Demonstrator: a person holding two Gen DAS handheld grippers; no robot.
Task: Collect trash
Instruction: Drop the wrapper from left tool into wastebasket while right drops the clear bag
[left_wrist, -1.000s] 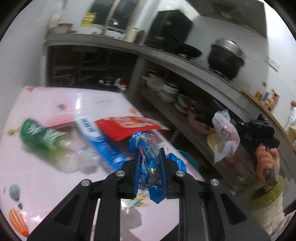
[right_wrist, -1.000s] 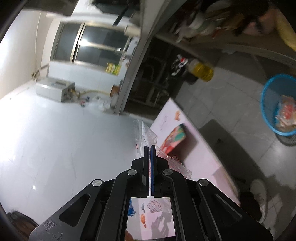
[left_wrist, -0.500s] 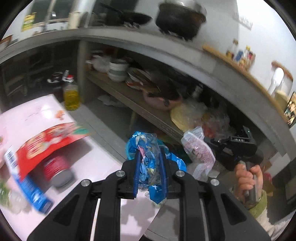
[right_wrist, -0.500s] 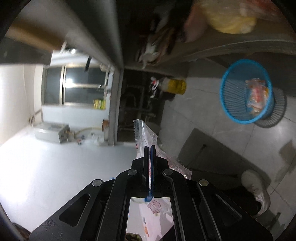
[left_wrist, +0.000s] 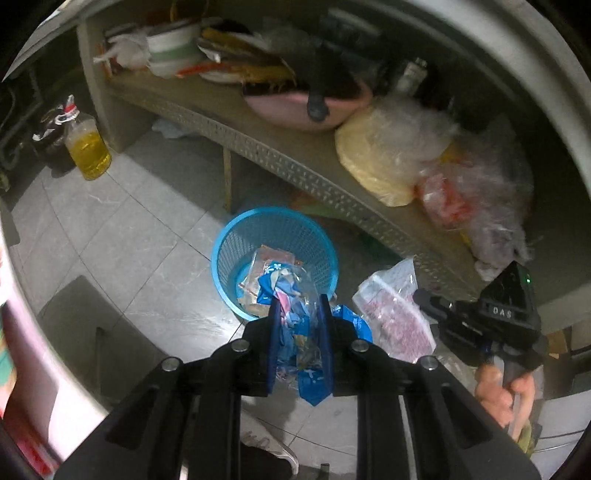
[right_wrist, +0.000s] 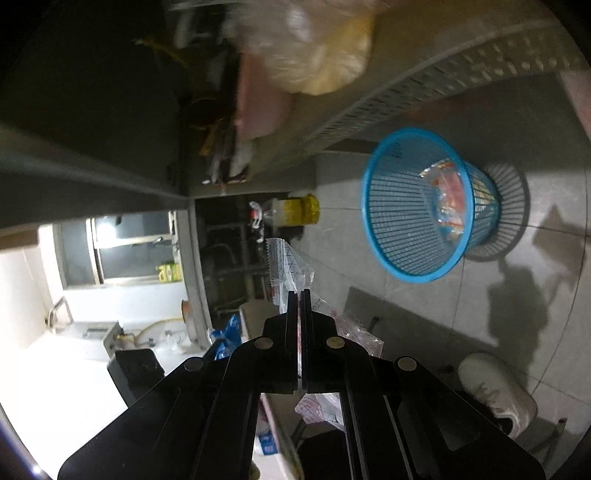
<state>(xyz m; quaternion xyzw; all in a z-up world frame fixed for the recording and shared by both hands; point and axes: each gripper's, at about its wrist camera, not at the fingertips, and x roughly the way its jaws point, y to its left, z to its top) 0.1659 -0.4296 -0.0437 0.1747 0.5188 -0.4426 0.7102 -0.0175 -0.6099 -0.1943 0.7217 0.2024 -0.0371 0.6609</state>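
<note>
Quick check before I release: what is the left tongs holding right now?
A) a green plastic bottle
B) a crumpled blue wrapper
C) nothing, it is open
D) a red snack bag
B: the left tongs is closed on a crumpled blue wrapper, held in line with the blue basket on the floor, which already has wrappers in it.

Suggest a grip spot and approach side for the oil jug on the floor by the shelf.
Probably the neck of the oil jug, just under its red cap, tool coming from the open tiled-floor side. It stands upright, the body looks too wide for the jaws, and a shelf post and dark clutter flank it behind.
</note>
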